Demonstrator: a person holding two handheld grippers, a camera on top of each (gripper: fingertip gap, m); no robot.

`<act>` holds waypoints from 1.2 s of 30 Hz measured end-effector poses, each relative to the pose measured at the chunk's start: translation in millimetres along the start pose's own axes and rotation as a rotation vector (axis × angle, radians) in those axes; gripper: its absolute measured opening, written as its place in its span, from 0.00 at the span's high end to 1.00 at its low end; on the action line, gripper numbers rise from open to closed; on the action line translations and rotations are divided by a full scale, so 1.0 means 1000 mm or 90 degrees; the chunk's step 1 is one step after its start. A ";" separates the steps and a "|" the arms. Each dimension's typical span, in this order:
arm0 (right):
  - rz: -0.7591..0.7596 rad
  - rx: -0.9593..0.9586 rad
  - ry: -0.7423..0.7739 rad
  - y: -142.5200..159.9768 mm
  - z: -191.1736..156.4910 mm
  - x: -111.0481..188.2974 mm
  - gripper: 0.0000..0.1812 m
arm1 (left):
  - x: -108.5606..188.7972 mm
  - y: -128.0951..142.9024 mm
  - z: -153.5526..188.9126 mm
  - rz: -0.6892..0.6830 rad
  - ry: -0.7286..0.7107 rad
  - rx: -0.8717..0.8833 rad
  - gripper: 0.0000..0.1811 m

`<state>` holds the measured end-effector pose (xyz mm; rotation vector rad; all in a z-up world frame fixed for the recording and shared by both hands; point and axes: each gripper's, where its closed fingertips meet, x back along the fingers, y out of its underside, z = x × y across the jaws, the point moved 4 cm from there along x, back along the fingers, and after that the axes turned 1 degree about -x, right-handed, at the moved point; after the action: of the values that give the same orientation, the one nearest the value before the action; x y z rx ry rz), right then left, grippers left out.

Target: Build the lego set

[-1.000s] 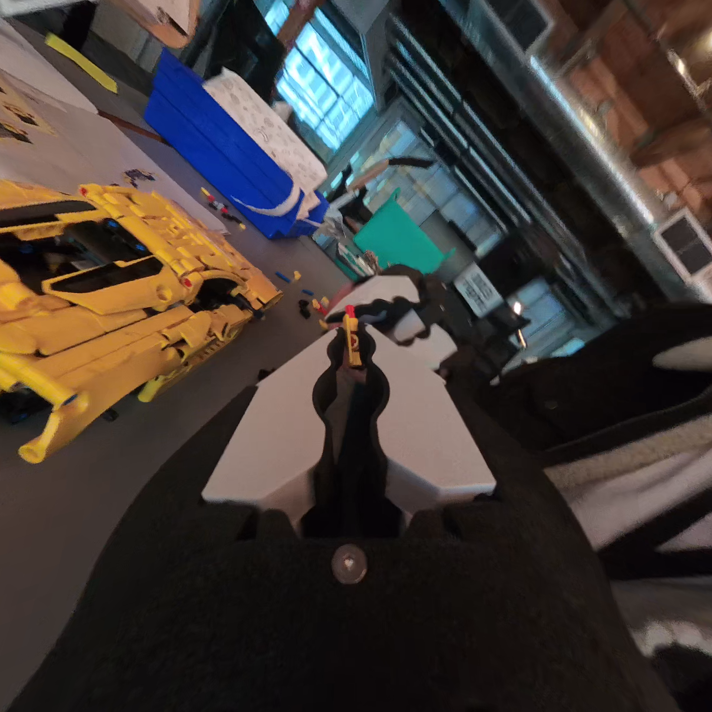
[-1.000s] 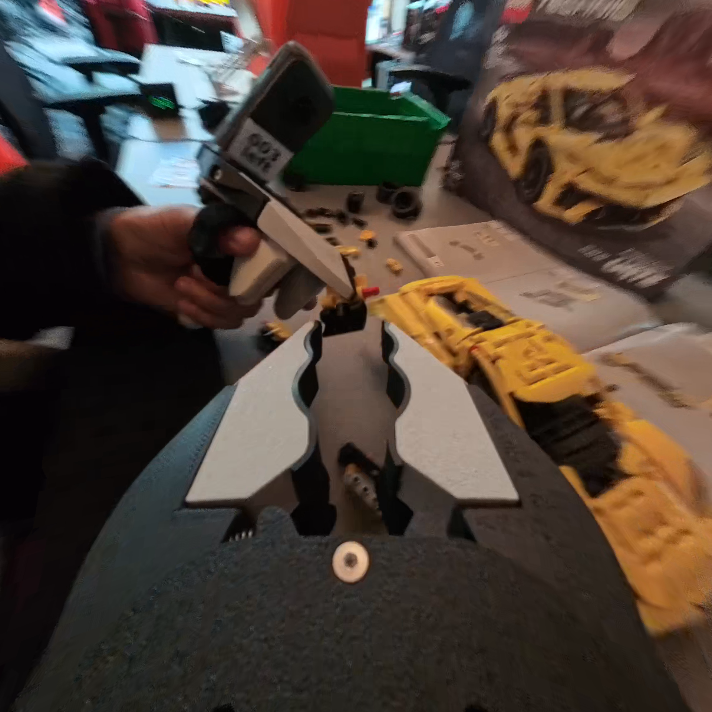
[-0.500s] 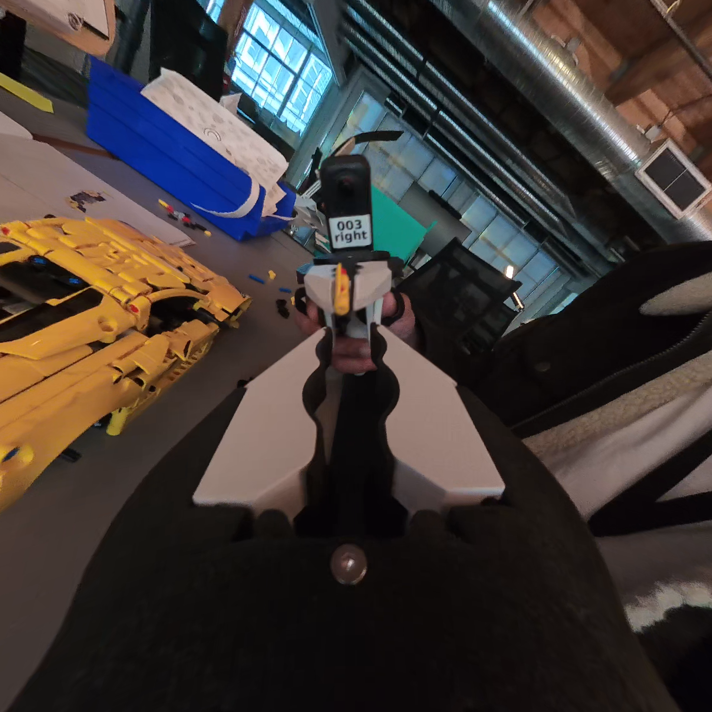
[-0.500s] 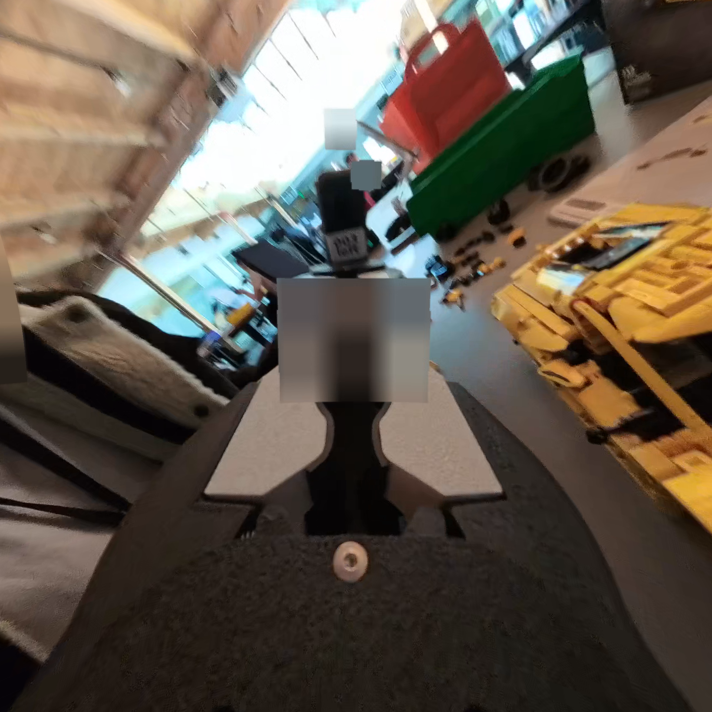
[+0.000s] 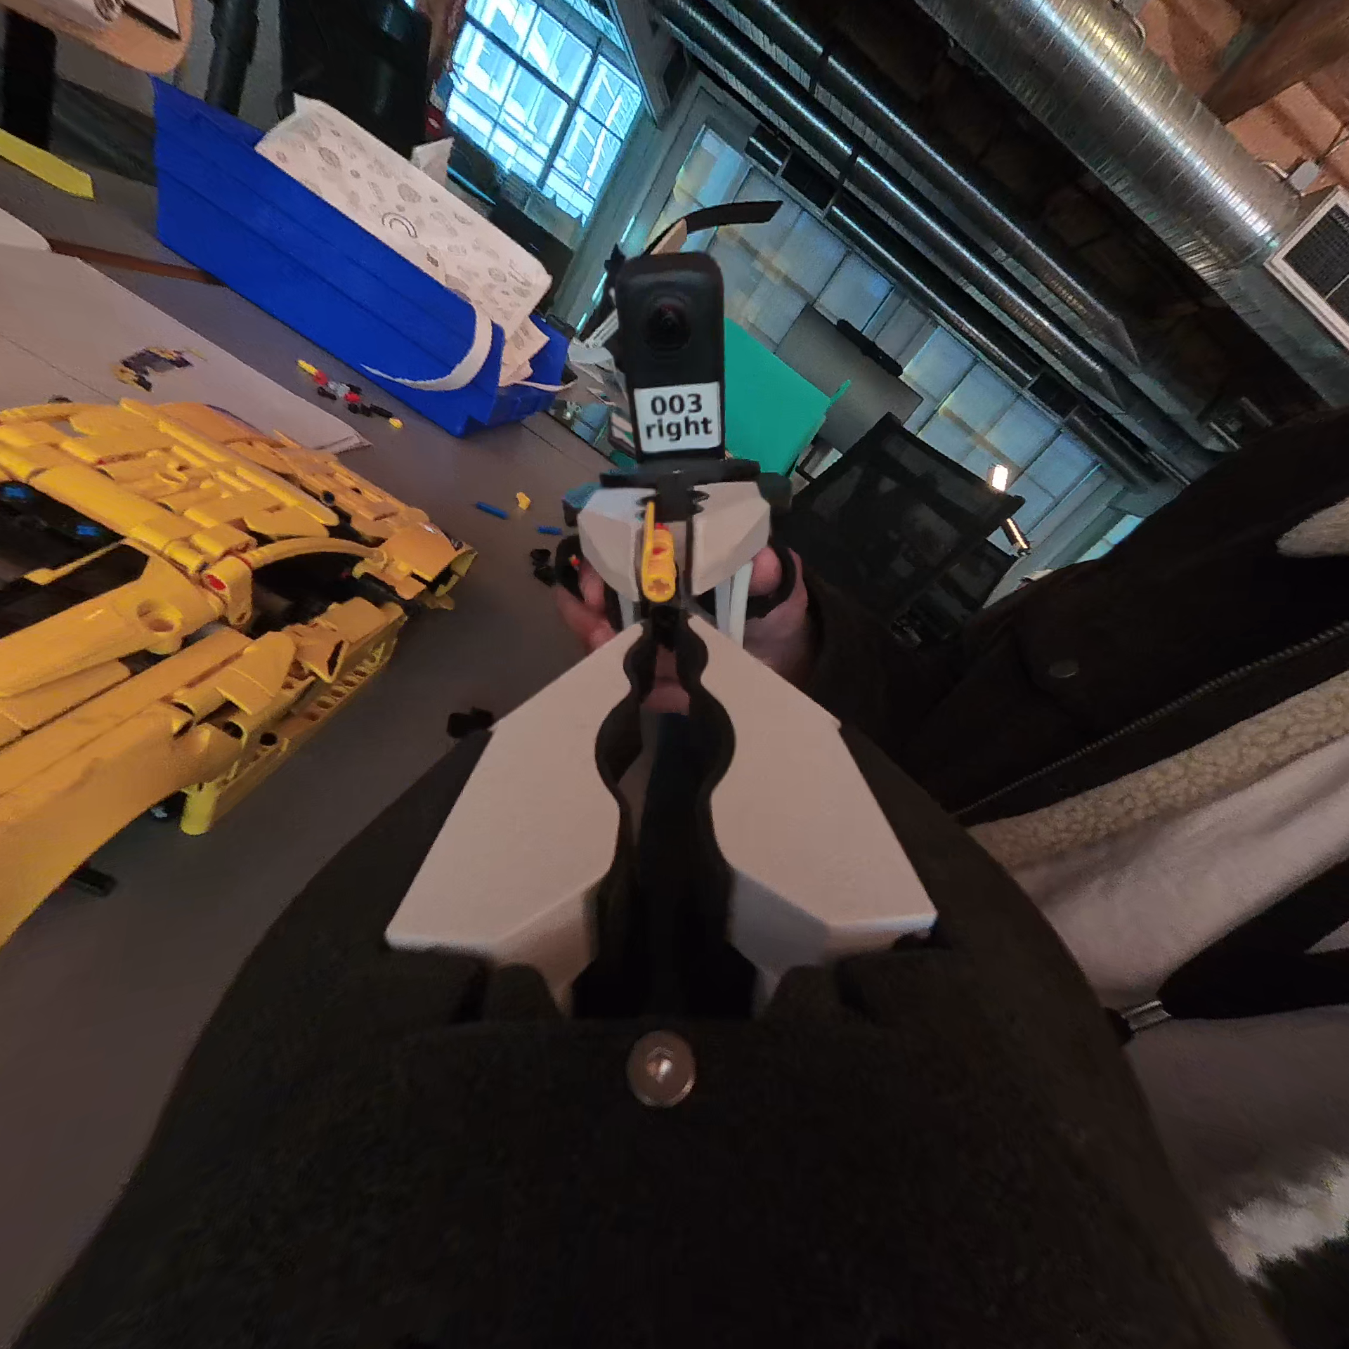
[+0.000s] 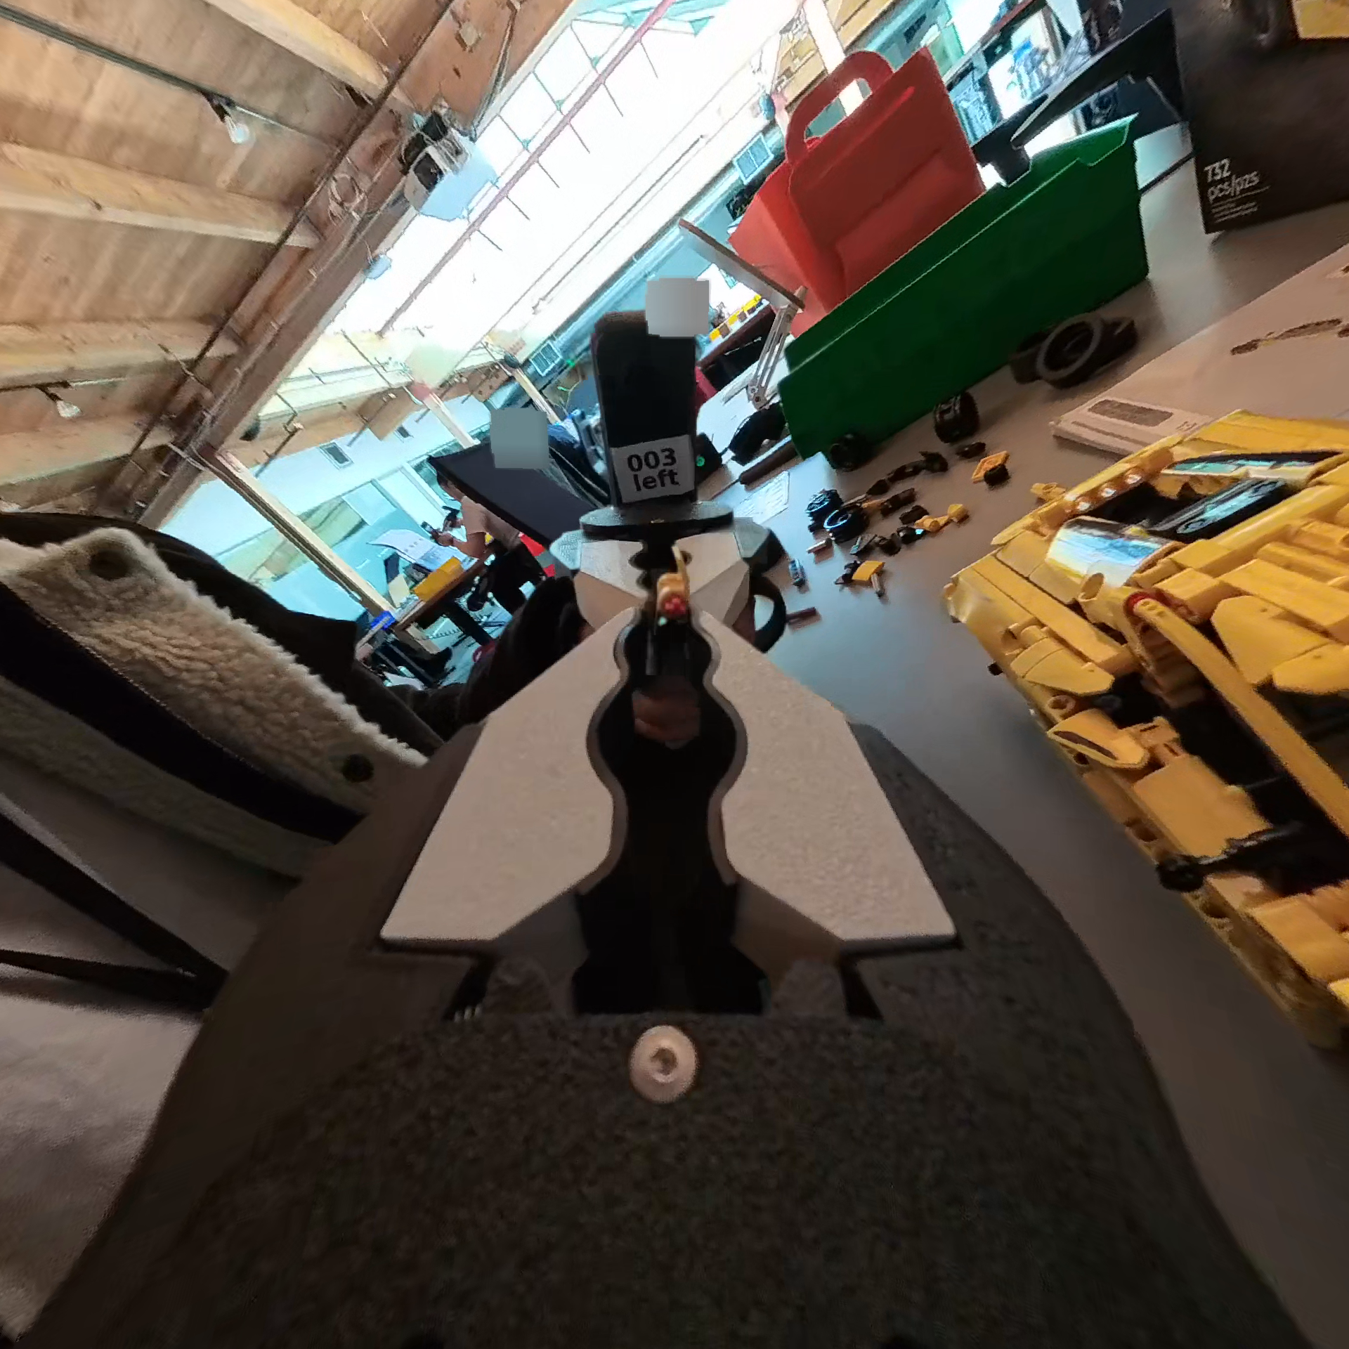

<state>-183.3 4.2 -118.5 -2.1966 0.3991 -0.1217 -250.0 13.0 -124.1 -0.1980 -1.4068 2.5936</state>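
My two grippers face each other tip to tip above the table. A small lego assembly, a yellow beam [image 5: 655, 566] with a black part and a red pin [image 6: 676, 604], sits between them. My left gripper [image 5: 664, 633] is shut on its black end. My right gripper [image 6: 660, 633] is shut on the other end; it also shows farther off in the left wrist view [image 5: 675, 544], as the left one does in the right wrist view [image 6: 657, 566]. The big yellow lego car [image 5: 182, 584] stands on the grey table, to the right in the right wrist view [image 6: 1168, 657].
Loose pieces [image 6: 898, 511] and black tyres [image 6: 1073, 354] lie by a green bin [image 6: 963, 314] with a red bag [image 6: 876, 168]. A blue bin [image 5: 306, 248] and more small pieces [image 5: 350, 394] are beyond the car. A person's dark jacket [image 5: 1095, 693] is close. The grippers are tip to tip, or close to it.
Both grippers have swung up from the table and now point straight at each other. The right gripper, open a second ago, has shut on the small assembly that the left one holds.
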 end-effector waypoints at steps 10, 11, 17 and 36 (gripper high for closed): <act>-0.032 -0.044 -0.019 0.007 -0.001 -0.003 0.97 | -0.005 0.011 0.003 -0.051 0.004 -0.021 0.98; -0.034 -0.046 -0.016 0.007 0.000 -0.003 0.97 | -0.006 0.011 0.003 -0.050 0.000 -0.022 0.98; 0.039 -0.008 0.042 -0.020 -0.003 0.043 0.97 | -0.014 0.014 0.005 -0.073 -0.047 -0.134 0.88; 0.299 0.000 0.178 -0.025 -0.005 0.184 0.97 | -0.144 0.086 -0.026 -0.621 0.084 -0.459 0.90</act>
<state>-5.1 -45.2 -105.7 -2.0305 1.0571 -0.1696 -113.3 -43.9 -205.8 0.1884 -1.7275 1.2406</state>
